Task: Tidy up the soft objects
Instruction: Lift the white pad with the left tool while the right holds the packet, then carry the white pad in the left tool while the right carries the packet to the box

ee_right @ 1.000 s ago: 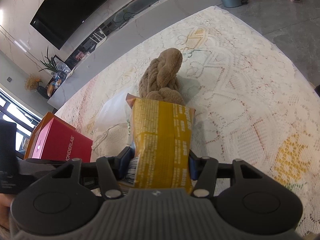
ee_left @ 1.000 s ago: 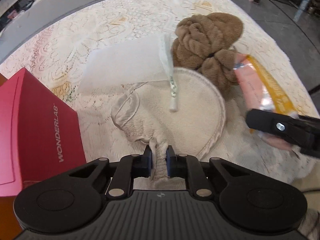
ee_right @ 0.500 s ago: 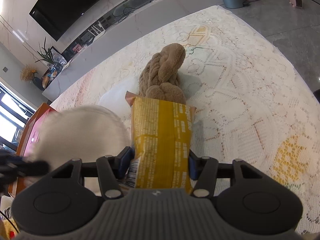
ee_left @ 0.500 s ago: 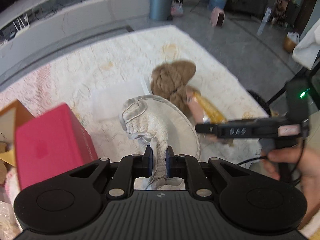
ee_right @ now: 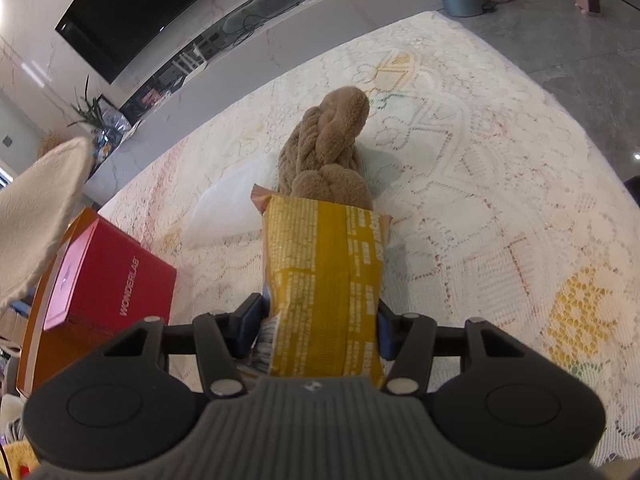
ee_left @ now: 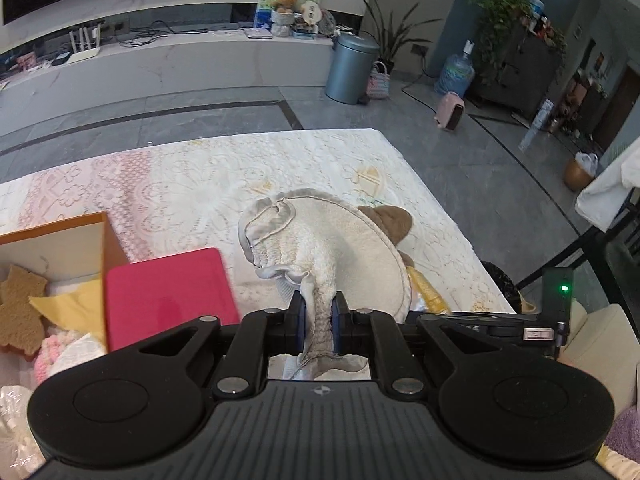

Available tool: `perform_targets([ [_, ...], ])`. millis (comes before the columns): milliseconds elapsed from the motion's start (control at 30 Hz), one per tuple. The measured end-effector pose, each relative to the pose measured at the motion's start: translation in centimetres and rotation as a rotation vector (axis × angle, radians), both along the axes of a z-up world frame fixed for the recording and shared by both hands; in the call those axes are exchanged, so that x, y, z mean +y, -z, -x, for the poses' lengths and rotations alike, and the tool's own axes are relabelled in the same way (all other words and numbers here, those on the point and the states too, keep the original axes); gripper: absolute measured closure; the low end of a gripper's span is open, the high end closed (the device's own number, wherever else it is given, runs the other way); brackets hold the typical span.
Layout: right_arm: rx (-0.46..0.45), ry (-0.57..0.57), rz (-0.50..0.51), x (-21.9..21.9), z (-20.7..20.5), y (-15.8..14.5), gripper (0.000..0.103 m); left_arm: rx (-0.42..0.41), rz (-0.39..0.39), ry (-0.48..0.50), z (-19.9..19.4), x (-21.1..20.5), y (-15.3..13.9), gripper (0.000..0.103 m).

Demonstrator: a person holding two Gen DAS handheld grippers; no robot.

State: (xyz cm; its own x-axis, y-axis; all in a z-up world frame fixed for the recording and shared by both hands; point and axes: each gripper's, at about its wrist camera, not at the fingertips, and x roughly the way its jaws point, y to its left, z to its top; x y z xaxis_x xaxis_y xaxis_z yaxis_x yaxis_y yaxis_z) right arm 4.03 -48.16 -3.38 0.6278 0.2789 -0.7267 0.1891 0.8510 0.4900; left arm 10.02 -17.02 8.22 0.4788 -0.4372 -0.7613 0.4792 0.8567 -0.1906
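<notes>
My left claw [ee_left: 318, 322] is clamped on a pinched fold of the cream hat [ee_left: 340, 252], which hangs in the air at centre frame of the left view, its gathered trim toward the upper left and its round brim fanned out to the right; gripping a bunched edge, I judge, is what lets so limp a thing be carried whole. Below and to the left of the hat sit the red box [ee_left: 168, 300] and, at the left edge, the open orange box [ee_left: 54, 232], where a brown sponge-like piece [ee_left: 18, 312] and other soft bits already lie, so I take that box to be where the hat is headed. My right claw [ee_right: 318, 334] is closed across the width of the yellow packet [ee_right: 326, 284], which juts forward from the jaws at lower centre of the right view, apparently held just above the lace-covered table [ee_right: 500, 200]; the wide, flat hold looks meant to keep the packet from folding. Beyond the packet's far end lies the brown braided towel [ee_right: 328, 148] on the cloth, with a white bag [ee_right: 232, 208] just beside it toward the left, both not yet collected. The hat's brim shows again at the left edge of the right view, raised above the red box. Two items are in hand and at least two remain on the table, so the sorting seems about midway.
</notes>
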Motion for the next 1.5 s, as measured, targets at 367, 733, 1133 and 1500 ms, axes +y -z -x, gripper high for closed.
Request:
perform_targets([
  [367,-0.165,0.026,-0.092,0.4,1.3,-3.6,0.069,0.015,0.095,-0.068,0.3,5.2,-0.3,0.089],
  [733,0.045,0.005,0.196,3.4,-0.7,-1.8,0.008,0.028,0.100,-0.057,0.9,6.1,0.5,0.089],
  [1133,0.238,-0.221,0.471,8.1,-2.8,2.9,0.015,0.047,0.124,-0.050,0.9,6.4,1.1,0.089],
  [1500,0.109,-0.059,0.222,3.5,-0.8,0.8,0.050,0.066,0.124,-0.060,1.1,7.9,1.9,0.089],
])
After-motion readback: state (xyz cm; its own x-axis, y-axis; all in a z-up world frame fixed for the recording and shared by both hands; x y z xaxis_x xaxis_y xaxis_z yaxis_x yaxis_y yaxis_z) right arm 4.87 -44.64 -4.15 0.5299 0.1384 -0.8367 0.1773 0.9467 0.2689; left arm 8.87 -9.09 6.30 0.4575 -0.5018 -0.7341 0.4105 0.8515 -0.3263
